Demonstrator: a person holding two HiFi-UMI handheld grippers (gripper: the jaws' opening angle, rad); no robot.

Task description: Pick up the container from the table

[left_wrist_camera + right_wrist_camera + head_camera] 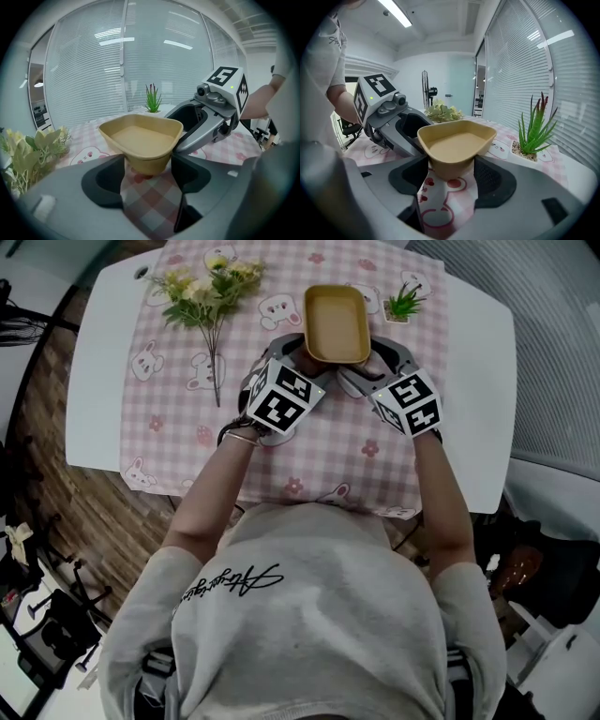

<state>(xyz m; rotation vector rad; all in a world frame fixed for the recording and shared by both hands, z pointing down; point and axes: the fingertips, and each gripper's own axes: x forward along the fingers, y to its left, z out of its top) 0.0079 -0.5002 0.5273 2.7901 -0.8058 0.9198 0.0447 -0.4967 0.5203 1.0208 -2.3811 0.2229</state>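
The tan, empty container (336,322) stands on the pink checked cloth at the far middle of the table. My left gripper (295,357) holds its near left corner and my right gripper (375,362) its near right corner. In the left gripper view the container (140,140) sits wedged between the two dark pads of my left gripper (148,176), both touching its wall, with the right gripper's body (211,117) beside it. The right gripper view shows the same: the container (457,143) is clamped between the pads of my right gripper (451,176).
A bunch of artificial flowers (208,287) lies on the cloth (187,409) left of the container. A small potted plant (405,302) stands just right of it. The white table (94,381) ends a little beyond the cloth on both sides.
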